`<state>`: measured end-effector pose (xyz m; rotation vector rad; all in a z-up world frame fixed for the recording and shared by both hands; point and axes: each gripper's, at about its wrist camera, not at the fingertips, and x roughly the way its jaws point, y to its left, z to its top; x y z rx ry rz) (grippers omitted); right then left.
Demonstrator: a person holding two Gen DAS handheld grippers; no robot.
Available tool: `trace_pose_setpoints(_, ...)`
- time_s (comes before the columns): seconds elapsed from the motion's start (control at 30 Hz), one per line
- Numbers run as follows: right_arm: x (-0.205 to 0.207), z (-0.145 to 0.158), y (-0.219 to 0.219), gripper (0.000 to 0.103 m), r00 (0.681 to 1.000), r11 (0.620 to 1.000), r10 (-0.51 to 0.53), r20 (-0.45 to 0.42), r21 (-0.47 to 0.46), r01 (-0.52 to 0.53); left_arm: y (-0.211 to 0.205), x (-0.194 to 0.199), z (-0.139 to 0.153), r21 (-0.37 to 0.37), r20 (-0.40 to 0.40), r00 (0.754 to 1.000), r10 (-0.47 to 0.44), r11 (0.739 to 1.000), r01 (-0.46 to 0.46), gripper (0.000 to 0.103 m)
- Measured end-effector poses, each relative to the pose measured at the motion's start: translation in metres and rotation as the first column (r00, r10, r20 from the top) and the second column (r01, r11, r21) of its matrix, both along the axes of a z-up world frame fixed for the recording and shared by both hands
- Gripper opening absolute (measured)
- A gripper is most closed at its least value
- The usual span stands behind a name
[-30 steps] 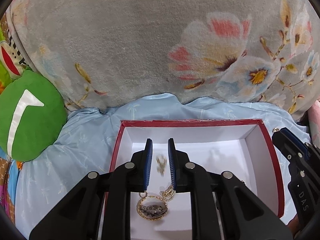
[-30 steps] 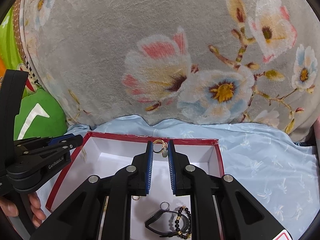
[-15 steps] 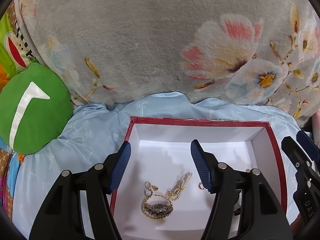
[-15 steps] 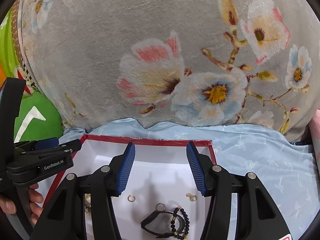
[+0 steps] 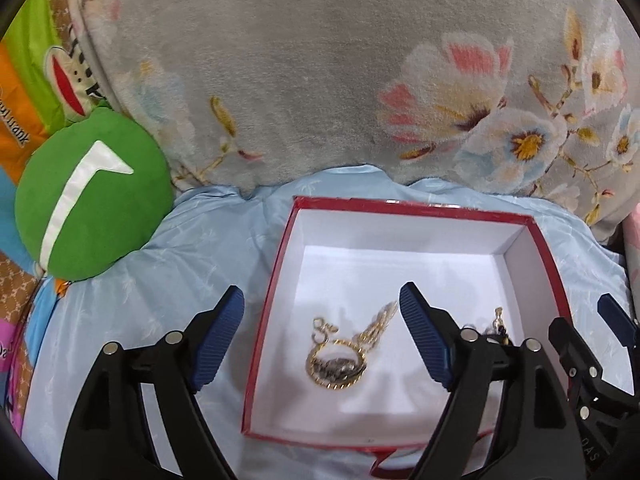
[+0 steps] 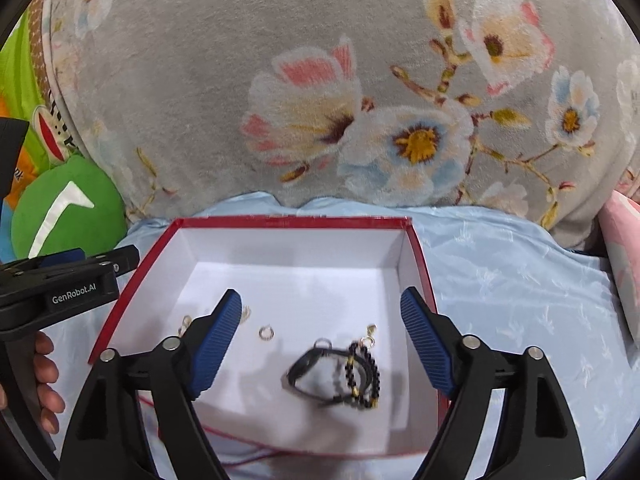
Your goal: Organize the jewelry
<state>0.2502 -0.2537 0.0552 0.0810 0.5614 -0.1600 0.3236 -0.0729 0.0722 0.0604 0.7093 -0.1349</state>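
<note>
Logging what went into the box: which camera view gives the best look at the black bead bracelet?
The right wrist view. There the black bead bracelet lies in plain sight on the white floor of the red box, between the open right gripper fingers. In the left wrist view, a finger hides nearly all of it.

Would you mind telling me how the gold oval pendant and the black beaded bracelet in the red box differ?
The gold oval pendant is a gold-rimmed disc with a dark centre; the black beaded bracelet is a loop of small dark beads with a few gold ones. The pendant joins a pale chain; the bracelet overlaps a black band. Both lie loose in the red box.
</note>
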Motion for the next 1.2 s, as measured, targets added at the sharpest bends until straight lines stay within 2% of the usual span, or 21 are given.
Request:
trace_pose_setpoints(0.2, -0.028, -0.004, 0.003, 0.086, 1.0, 0.999, -0.029, -0.008, 0.025, 0.029, 0.005, -0.034, -0.006, 0.034, 0.007, 1.0, 0.003, 0.999, -0.004, 0.084)
trace_pose_setpoints(0.5, -0.051, -0.016, 0.01, 0.086, 0.998, 0.999, -0.033, -0.045, 0.04, 0.035, 0.004, -0.06, -0.024, 0.047, -0.039, 0.999, 0.001, 0.999, 0.001, 0.084)
trace_pose_setpoints(0.77, -0.054, -0.028, 0.018, 0.086, 0.997, 0.998, -0.016, -0.079, 0.051, 0.02, 0.004, -0.066, -0.034, 0.058, -0.064, 0.998, 0.015, 0.998, -0.011, 0.084)
trace_pose_setpoints(1.2, -0.052, -0.029, 0.025, 0.086, 0.996, 0.999, 0.0, -0.088, 0.049, 0.005, 0.004, -0.07, -0.039, 0.073, -0.067, 0.998, 0.017, 0.997, -0.012, 0.085)
